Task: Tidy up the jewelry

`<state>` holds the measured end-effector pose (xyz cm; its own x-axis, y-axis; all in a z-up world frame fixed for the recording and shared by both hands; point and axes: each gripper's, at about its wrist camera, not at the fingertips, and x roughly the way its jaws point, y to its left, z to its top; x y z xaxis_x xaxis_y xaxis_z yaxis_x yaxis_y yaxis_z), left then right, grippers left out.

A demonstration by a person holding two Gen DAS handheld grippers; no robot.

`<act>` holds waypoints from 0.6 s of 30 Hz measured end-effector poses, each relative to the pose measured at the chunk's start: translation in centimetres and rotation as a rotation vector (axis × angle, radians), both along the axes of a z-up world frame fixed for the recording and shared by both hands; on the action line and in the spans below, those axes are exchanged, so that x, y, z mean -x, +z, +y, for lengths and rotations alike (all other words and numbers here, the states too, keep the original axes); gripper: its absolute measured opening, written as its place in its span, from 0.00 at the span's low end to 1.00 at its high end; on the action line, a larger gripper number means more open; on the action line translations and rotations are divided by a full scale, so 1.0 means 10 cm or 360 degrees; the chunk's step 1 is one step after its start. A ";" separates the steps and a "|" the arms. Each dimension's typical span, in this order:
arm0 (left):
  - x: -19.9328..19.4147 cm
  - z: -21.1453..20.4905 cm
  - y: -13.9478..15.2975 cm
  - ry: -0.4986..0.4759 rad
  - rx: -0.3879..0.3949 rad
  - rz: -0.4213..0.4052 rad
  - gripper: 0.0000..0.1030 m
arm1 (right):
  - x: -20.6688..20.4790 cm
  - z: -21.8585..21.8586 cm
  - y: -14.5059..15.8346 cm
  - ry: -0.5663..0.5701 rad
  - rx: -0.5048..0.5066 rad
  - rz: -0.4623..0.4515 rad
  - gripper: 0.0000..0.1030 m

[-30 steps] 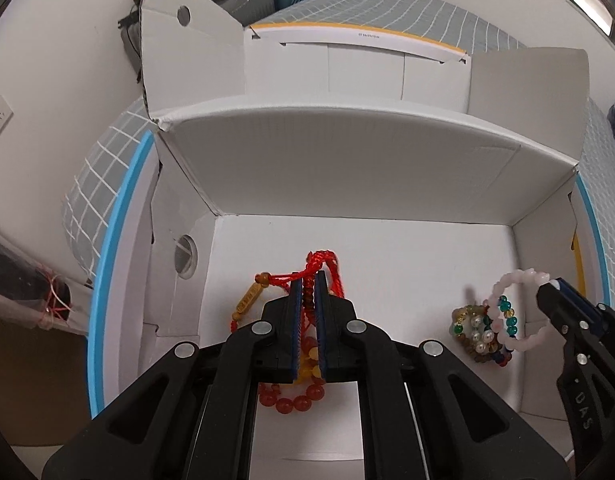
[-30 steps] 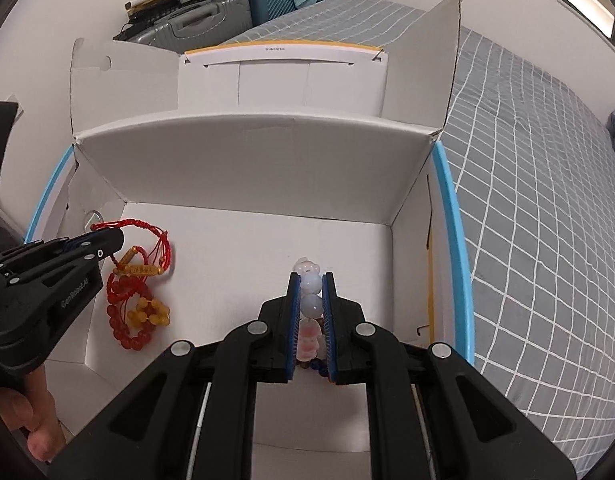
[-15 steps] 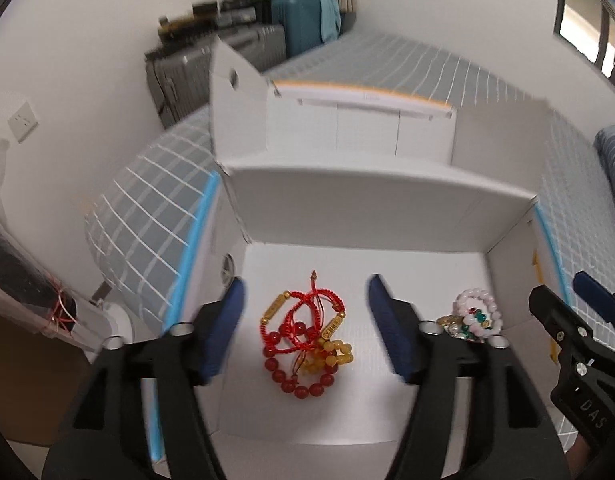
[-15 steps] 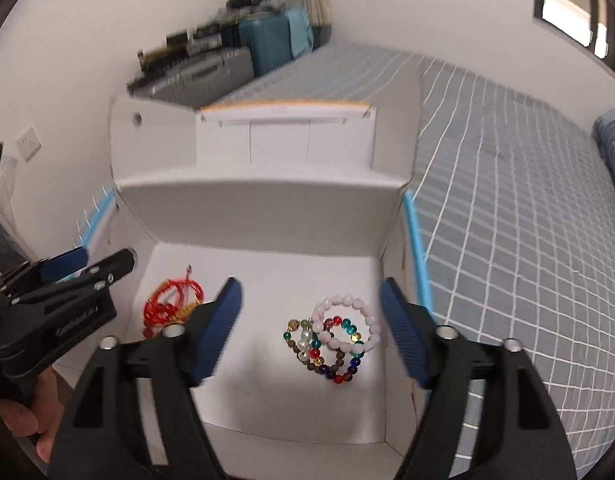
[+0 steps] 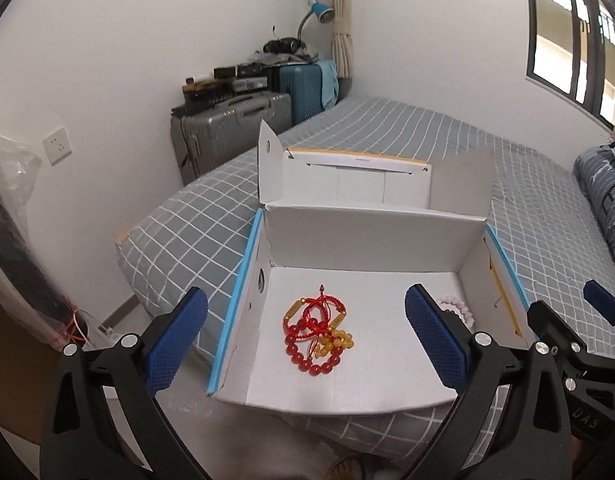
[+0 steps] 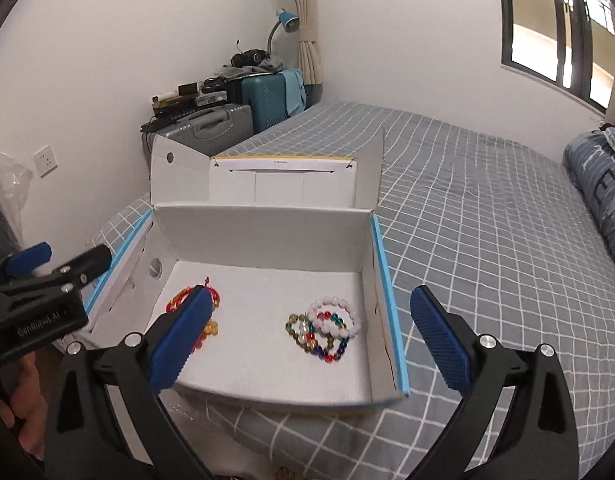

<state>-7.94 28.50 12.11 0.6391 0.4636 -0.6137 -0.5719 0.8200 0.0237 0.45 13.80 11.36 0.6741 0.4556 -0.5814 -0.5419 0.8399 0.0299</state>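
Both hand-held grippers, left (image 5: 306,338) and right (image 6: 314,335), are released, marked "GenRobot.AI" and "DAS", above a white box (image 6: 267,232) holding red beads (image 5: 313,344) and mixed bracelets (image 6: 327,330)

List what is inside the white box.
The box holds two piles: red and amber bracelets on its left, pink and multicolored bracelets on its right. Each view's near pad hides part of the far pile.

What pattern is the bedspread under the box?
Grey with a white grid check, bedspread; clearest in the right wrist view.
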 end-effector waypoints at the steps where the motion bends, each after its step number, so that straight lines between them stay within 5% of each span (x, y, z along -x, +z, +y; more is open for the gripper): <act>1: 0.03 -0.02 -0.01 -0.0005 0.0000 -0.0002 0.94 | 0.06 -0.04 -0.01 -0.0008 -0.0004 -0.0006 0.92; 18: 0.56 -0.27 -0.54 -0.0071 0.0051 0.0089 0.94 | 0.46 -0.32 -0.41 -0.0036 0.0014 0.0116 0.93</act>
